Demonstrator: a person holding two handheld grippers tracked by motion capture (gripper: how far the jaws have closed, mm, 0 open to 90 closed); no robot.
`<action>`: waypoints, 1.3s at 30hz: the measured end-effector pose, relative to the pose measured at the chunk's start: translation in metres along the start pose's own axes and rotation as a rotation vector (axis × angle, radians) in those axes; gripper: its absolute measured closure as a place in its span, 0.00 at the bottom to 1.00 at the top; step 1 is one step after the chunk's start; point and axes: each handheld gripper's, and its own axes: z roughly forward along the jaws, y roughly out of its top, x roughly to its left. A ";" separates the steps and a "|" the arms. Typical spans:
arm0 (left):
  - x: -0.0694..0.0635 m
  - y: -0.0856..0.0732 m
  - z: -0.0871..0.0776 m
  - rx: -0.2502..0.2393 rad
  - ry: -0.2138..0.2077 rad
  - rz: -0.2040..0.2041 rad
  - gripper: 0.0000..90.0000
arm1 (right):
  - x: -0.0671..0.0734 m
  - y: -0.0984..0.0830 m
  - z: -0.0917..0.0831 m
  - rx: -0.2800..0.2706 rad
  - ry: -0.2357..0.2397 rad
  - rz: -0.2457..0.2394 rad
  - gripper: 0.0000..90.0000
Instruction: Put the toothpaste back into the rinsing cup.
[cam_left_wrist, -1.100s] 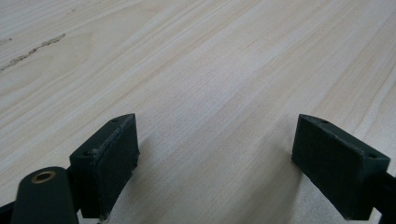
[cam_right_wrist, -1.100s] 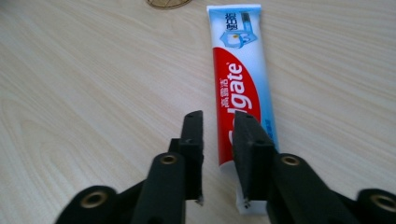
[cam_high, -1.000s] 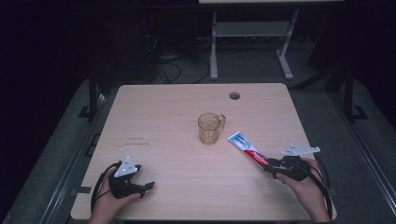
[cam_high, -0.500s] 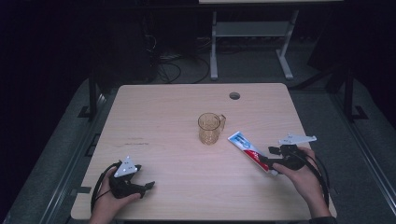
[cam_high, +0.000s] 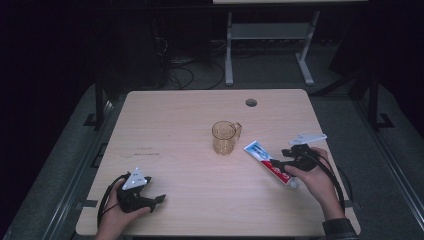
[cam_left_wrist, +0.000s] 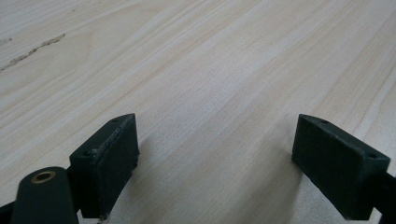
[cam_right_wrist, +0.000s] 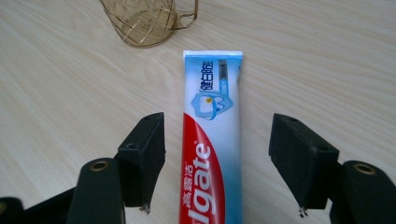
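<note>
Near the right edge of the table (cam_high: 165, 125), the toothpaste tube (cam_high: 267, 161) lay flat, crimped end towards the amber cup (cam_high: 224, 137), cap end towards the front edge. Right gripper (cam_high: 281, 159) sat low over the tube's red half; in the right gripper view the tube (cam_right_wrist: 212, 140) ran between the two black jaws, a gap on each side, pads not touching it. Those jaws had just been opening, tube between them, nothing held. Cup stood upright near the table's middle, just beside the tube's crimped end. Left gripper (cam_high: 156, 199) rested by the front left corner, jaws wide apart over bare wood (cam_left_wrist: 210, 84), holding nothing.
</note>
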 end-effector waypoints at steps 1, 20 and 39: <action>0.000 0.000 0.000 0.000 0.000 0.000 0.15 | -0.001 0.001 0.002 0.002 -0.002 -0.008 0.40; 0.000 0.000 0.000 0.000 0.000 0.000 0.15 | 0.000 0.030 0.038 0.097 0.018 -0.024 0.38; 0.000 0.000 0.000 0.000 -0.001 0.001 0.15 | -0.004 0.041 0.078 0.197 0.022 -0.048 0.39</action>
